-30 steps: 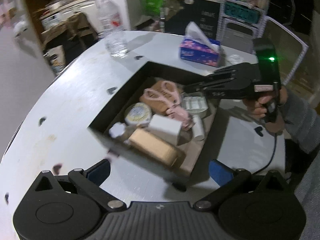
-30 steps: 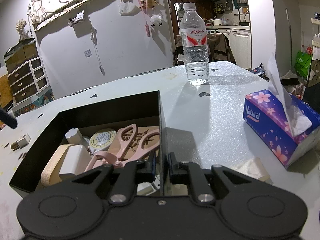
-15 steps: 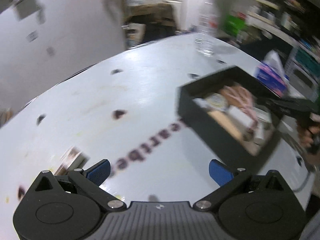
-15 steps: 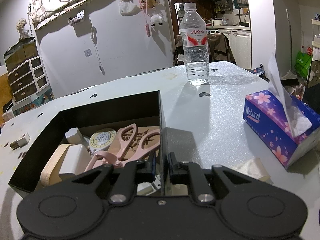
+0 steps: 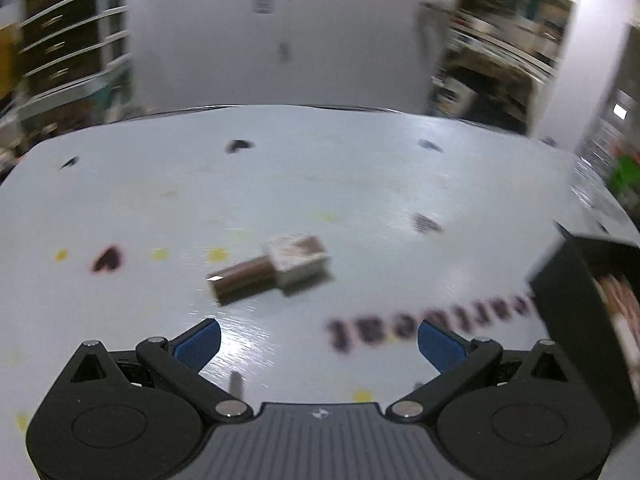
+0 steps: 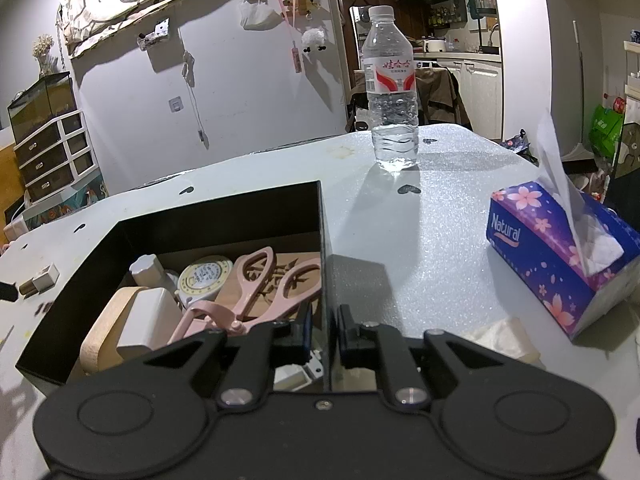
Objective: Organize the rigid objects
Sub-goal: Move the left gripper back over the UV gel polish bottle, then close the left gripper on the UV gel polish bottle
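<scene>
Lying ahead of left fingers (image 5: pixel 198 342): stamp (image 5: pixel 272 270)

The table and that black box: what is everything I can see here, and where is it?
table: one, pale grey with dark heart marks, under everything
black box: one, open, on the table
scissors: one pair, pink, in the box
round tin: one, cream, in the box behind the scissors
white block: one, on a wooden piece in the box
small stamp-like piece: one, brown and white, loose on the table left of the box
water bottle: one, clear, upright at the far edge
tissue box: one, purple and floral, on the right
left gripper: black with blue pads, open, empty
right gripper: black, pinching the box's right wall
</scene>
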